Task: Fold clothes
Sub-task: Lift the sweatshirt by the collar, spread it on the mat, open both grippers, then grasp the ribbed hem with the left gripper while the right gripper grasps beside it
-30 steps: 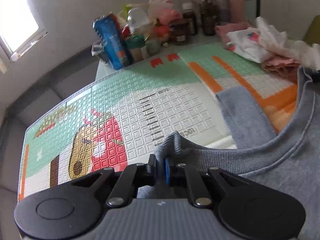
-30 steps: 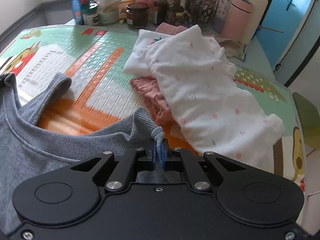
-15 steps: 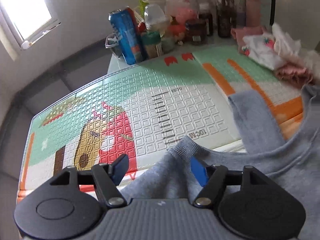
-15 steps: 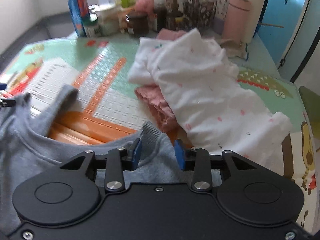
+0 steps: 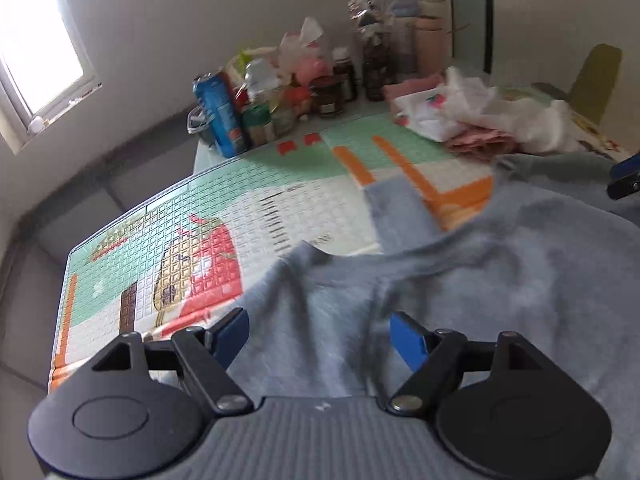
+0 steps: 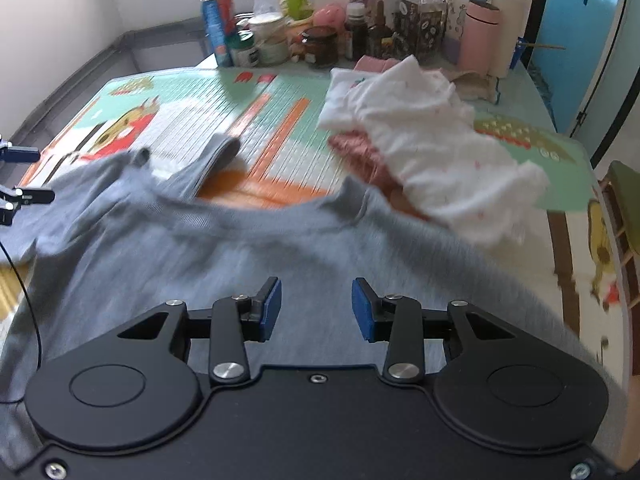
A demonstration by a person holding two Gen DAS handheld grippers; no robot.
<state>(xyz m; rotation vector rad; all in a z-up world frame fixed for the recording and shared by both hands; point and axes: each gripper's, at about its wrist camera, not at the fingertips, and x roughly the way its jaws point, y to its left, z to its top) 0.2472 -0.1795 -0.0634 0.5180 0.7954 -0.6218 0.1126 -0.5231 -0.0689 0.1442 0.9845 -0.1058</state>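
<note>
Left wrist view: left gripper (image 5: pixel 320 332) spread wide, empty, blue pads over grey sweatshirt (image 5: pixel 460 280). Sweatshirt lies on patterned play mat (image 5: pixel 168 220), neckline far, sleeve (image 5: pixel 400 212) folded toward far side. White garment (image 5: pixel 480 116) on pink garment (image 5: pixel 476 142) far right.

Right wrist view: right gripper (image 6: pixel 317 310) spread apart, empty, above sweatshirt body. Blue can (image 6: pixel 218 28), jars along far edge.

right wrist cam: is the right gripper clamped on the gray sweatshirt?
No. The right gripper has its blue pads spread wide apart above the gray sweatshirt, with no fabric pinched between them.
</note>
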